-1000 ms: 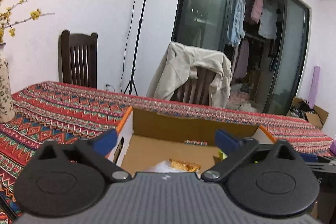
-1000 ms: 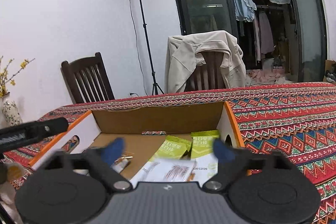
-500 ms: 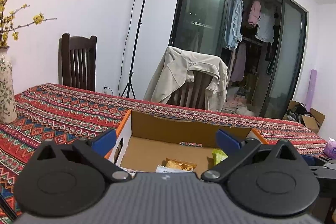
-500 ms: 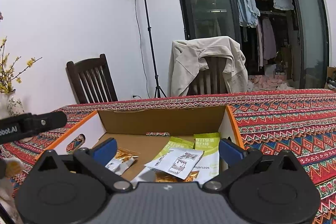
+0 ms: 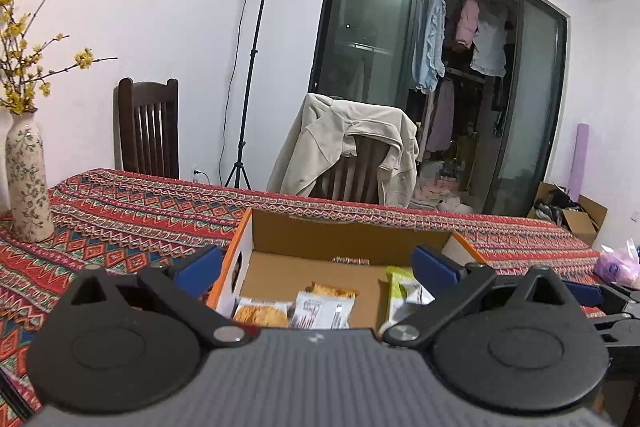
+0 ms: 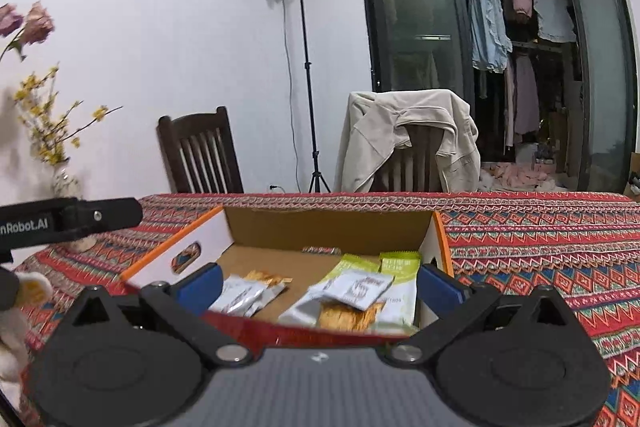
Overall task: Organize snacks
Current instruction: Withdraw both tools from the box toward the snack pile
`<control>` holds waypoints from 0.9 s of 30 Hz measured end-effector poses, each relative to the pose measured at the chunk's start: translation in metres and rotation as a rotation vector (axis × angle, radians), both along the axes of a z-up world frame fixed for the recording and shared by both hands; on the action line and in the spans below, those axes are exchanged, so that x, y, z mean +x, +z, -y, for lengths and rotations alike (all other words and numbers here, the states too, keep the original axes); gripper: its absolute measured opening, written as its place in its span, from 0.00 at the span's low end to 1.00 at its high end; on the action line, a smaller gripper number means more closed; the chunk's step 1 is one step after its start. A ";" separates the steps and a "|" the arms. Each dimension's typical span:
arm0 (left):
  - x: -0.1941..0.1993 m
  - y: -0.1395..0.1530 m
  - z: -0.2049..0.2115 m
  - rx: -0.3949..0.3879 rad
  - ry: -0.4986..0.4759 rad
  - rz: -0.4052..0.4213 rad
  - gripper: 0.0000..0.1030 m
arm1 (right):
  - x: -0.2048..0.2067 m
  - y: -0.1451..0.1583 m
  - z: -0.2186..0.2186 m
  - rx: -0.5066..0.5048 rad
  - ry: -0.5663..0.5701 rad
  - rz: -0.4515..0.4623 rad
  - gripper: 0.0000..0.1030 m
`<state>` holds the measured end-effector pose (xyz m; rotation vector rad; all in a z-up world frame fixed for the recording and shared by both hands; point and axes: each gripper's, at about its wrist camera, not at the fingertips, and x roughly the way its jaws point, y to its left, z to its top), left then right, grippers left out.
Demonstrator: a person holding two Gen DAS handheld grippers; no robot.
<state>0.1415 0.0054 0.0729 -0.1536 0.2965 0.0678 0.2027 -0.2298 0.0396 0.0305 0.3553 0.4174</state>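
Both grippers hang over the near edge of the cardboard box (image 6: 332,227), which sits on the bench (image 6: 540,239) with its striped red cloth. The left gripper (image 5: 316,265) has its blue pads spread wide with nothing between them, and the right gripper (image 6: 320,283) is the same. Inside the box lie the snack packets: silver-and-orange ones (image 6: 248,291) toward the left, green ones (image 6: 400,267) against the right wall, and a white-labelled packet (image 6: 356,289) resting on top of them (slightly tilted). A flowered vase (image 5: 26,183) stands well off to the left.
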 end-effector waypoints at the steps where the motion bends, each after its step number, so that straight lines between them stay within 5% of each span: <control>1: -0.007 -0.001 0.000 0.004 -0.002 0.000 1.00 | -0.005 -0.001 0.001 -0.003 0.004 -0.003 1.00; 27: -0.113 -0.070 -0.024 -0.002 0.001 -0.095 1.00 | -0.100 -0.065 0.032 -0.065 0.031 -0.148 1.00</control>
